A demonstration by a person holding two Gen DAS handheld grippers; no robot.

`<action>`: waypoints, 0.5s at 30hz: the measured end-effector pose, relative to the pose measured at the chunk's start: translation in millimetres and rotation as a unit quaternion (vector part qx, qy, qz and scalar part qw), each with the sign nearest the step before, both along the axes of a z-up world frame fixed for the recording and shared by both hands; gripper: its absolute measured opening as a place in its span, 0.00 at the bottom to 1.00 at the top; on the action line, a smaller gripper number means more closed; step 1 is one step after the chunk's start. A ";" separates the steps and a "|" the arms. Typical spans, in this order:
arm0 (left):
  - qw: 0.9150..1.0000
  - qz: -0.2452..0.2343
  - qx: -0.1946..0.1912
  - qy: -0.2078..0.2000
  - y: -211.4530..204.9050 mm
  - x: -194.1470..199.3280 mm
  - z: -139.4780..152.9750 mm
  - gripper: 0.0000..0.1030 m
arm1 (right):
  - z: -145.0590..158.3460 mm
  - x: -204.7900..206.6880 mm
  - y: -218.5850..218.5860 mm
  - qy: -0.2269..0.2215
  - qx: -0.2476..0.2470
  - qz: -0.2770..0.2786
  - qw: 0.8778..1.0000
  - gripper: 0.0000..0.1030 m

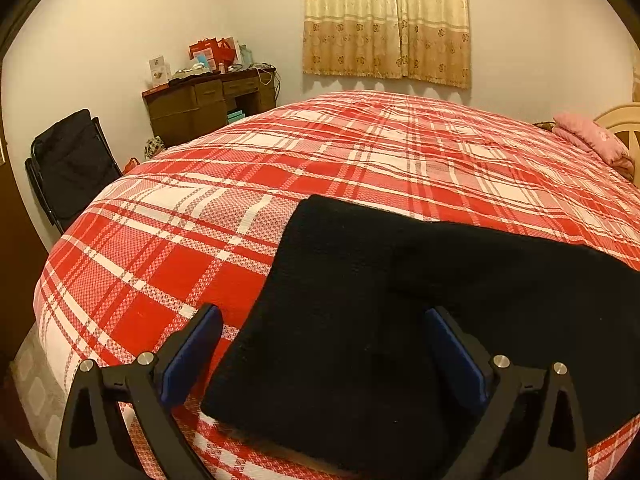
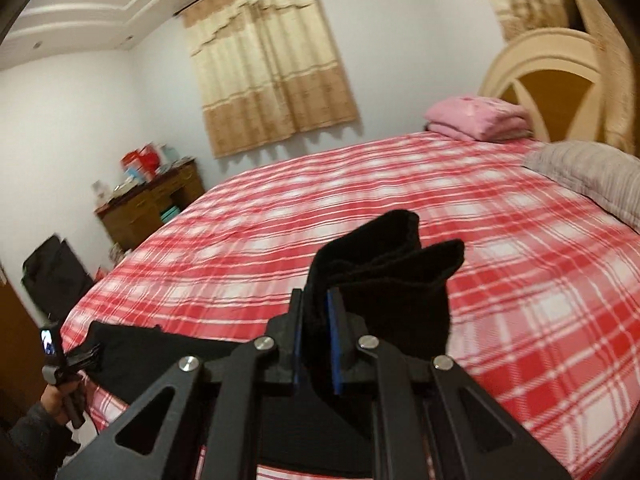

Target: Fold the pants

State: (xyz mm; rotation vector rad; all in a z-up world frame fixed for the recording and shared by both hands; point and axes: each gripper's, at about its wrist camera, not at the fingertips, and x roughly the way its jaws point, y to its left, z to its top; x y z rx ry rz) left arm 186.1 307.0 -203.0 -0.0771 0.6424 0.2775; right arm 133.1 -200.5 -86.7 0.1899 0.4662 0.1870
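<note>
Pants [image 1: 360, 320]: black, long axis running left to right across the plaid bed [image 1: 200, 220].
Right gripper [image 2: 316, 344]: fingers clamped on a raised pants end.
Left gripper [image 1: 320, 352]: fingers spread wide over the cloth.
Around: pink blanket [image 2: 476, 118] far right.

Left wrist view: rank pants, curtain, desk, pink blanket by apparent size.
1. pants, inflated by nearness
2. curtain
3. desk
4. pink blanket, partly cut off at the edge

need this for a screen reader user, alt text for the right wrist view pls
The right gripper has its jaws shut on a bunched end of black pants, lifted above a red plaid bed. The left gripper waits at the bed's edge.
</note>
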 end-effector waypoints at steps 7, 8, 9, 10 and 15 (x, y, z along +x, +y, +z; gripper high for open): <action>1.000 0.000 0.000 0.000 0.2 -0.2 -0.2 0.99 | -17.0 14.2 67.4 0.016 -0.034 0.064 0.997 0.13; 1.000 0.000 0.000 -0.001 0.4 -0.1 -0.3 0.99 | -21.0 16.5 78.3 0.020 -0.039 0.075 0.996 0.13; 1.000 -0.001 0.000 -0.001 0.3 -0.2 -0.4 0.99 | -26.0 19.3 88.8 0.025 -0.044 0.085 0.995 0.13; 1.000 -0.001 0.000 0.000 0.2 -0.1 -0.5 0.99 | -29.8 21.4 96.5 0.030 -0.048 0.093 0.994 0.13; 1.000 -0.005 -0.005 -0.004 -0.7 -3.4 3.5 0.99 | -63.9 34.4 136.5 0.066 -0.073 0.130 0.987 0.13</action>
